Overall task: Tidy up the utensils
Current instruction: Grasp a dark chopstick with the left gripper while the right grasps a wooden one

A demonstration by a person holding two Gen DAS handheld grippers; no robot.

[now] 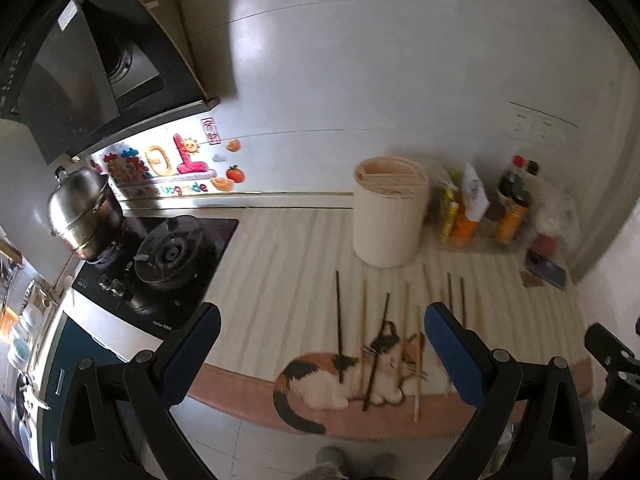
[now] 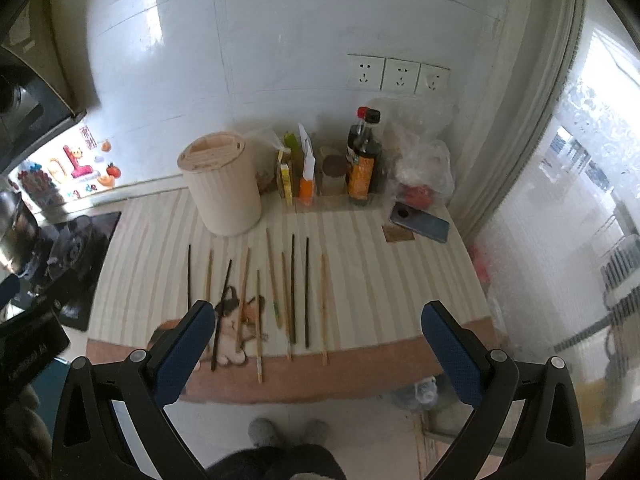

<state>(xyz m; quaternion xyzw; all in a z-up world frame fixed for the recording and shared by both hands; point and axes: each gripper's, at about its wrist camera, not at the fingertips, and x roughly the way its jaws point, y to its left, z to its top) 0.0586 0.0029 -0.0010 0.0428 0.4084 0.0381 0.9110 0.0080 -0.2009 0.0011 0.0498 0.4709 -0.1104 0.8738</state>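
Observation:
Several chopsticks [image 2: 293,288], some dark and some light wood, lie side by side on a striped mat with a cat picture [image 2: 360,280]; they also show in the left wrist view [image 1: 339,312]. A cream cylindrical utensil holder [image 2: 222,182] stands upright behind them and shows in the left wrist view [image 1: 390,210] too. My left gripper [image 1: 322,326] is open and empty, held above the mat's near edge. My right gripper [image 2: 318,326] is open and empty, also above the near edge, over the chopsticks' near ends.
Sauce bottles [image 2: 362,160], small packets and plastic bags stand at the back right by the wall. A phone [image 2: 420,222] lies on the mat's right corner. A gas hob [image 1: 168,256] with a steel pot [image 1: 82,210] is to the left. A window is on the right.

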